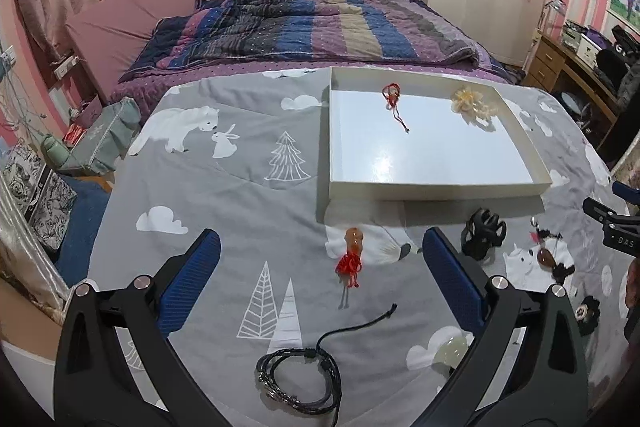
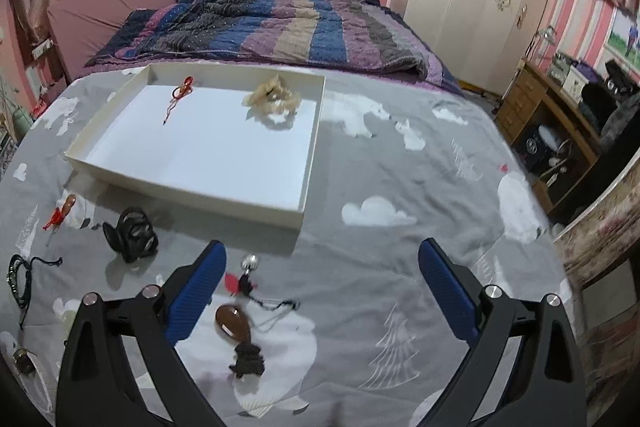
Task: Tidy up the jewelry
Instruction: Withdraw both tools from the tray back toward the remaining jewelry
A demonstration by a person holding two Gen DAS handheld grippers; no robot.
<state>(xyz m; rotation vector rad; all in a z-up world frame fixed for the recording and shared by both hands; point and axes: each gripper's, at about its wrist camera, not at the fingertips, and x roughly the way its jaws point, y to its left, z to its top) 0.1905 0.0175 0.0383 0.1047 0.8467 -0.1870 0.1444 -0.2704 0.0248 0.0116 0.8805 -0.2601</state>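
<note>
A shallow white box (image 1: 436, 183) (image 2: 192, 187) lies on the grey printed bed sheet. A red cord charm (image 1: 394, 99) (image 2: 182, 91) and a cream flower piece (image 1: 474, 103) (image 2: 274, 95) rest inside it. In front of the box lie an orange pendant with a red tassel (image 1: 352, 255) (image 2: 62, 213), a black hair claw (image 1: 482, 231) (image 2: 132, 235), a black braided bracelet (image 1: 300, 379) and a brown pendant with dark tassels (image 2: 236, 323) (image 1: 546, 259). My left gripper (image 1: 320, 251) hangs open above the orange pendant. My right gripper (image 2: 322, 263) stands open, with the brown pendant near its left finger.
A striped quilt (image 1: 304, 27) is bunched at the far end of the bed. A pale bead (image 1: 452, 345) and a small dark round charm (image 1: 588, 311) also lie on the sheet. A wooden desk (image 2: 560, 115) and a white wardrobe (image 2: 472, 3) stand at the right.
</note>
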